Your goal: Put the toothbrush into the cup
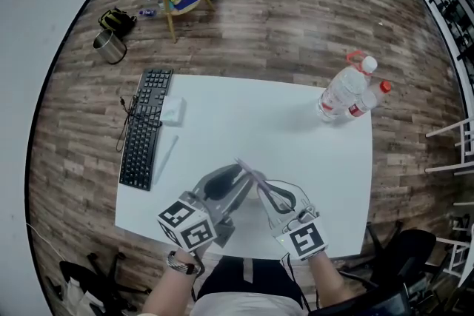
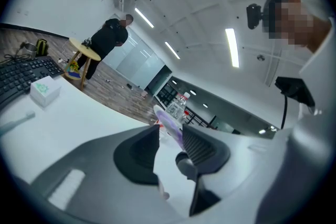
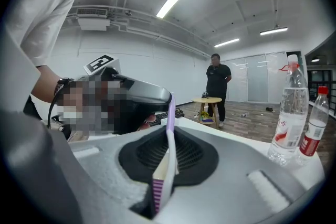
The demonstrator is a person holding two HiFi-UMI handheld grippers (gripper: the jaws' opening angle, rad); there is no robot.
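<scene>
Left tongs (image 2: 169, 131) gape wide around one end of the toothbrush (image 3: 170, 107) without pinching it, right tongs (image 3: 169, 139) are clamped on it above the table (image 1: 222, 122), so the carry looks underway, and next comes finding the cup, which no view shows.

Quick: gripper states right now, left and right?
Left gripper: open, with the toothbrush between its jaws but not clamped.
Right gripper: closed on the toothbrush.

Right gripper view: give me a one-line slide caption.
Right tool clamps a purple toothbrush, with two water bottles on the white table beyond.
</scene>
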